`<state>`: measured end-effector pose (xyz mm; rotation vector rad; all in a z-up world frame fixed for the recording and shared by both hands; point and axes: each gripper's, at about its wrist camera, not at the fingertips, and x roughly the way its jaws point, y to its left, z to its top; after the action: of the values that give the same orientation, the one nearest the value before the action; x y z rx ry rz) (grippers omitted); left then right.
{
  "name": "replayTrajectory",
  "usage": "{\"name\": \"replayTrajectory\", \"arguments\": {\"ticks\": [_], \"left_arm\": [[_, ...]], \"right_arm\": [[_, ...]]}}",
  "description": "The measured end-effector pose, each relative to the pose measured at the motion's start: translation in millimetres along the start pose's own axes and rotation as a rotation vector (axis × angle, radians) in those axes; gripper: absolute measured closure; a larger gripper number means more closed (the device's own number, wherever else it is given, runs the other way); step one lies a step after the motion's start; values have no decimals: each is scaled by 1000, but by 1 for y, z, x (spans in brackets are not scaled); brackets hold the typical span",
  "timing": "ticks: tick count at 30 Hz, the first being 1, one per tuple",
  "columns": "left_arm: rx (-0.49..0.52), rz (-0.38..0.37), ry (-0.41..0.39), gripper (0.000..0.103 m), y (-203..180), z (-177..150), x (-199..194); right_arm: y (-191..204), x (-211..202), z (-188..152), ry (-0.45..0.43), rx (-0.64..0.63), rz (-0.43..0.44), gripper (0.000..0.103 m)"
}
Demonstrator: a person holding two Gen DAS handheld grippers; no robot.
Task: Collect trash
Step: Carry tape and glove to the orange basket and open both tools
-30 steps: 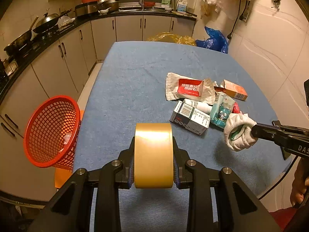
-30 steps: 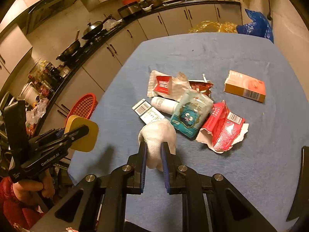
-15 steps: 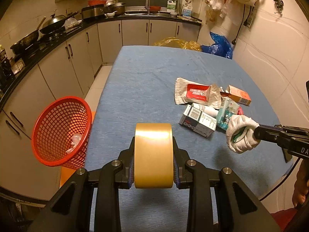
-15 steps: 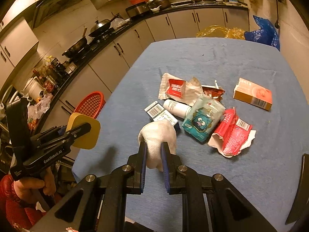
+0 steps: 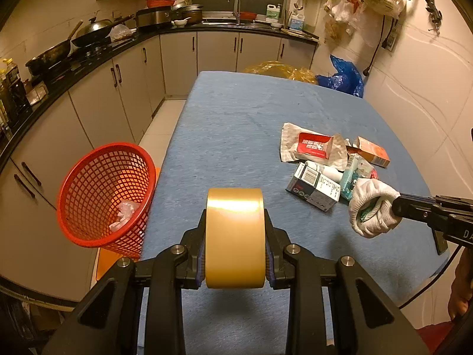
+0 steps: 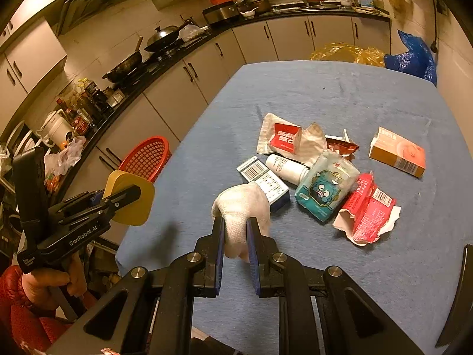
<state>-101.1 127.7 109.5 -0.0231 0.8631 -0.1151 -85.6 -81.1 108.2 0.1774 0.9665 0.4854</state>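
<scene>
Both grippers have drawn back a little from the litter, so more of the blue table (image 5: 236,124) now shows. The left gripper (image 5: 235,248) clamps a tape roll (image 5: 235,236), the right gripper (image 6: 235,248) a white glove (image 6: 241,207). The red basket (image 5: 103,195) stands left of the table; a white box (image 6: 264,182), teal pack (image 6: 323,189) and red wrapper (image 6: 365,216) lie just beyond the glove.

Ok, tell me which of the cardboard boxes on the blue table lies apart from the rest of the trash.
The orange rectangular cardboard box. It sits alone toward the table's right side, bare cloth around it, while the white barcoded cardboard box lies against the white plastic bottle in the pile.
</scene>
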Motion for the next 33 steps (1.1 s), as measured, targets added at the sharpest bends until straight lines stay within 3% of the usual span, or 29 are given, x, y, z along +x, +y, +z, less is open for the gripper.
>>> {"name": "replayTrajectory", "arguments": {"ticks": [33], "left_arm": [[-131, 61, -29, 74, 60, -11, -15]], "right_arm": [[53, 28, 23, 50, -105, 56, 87]]}}
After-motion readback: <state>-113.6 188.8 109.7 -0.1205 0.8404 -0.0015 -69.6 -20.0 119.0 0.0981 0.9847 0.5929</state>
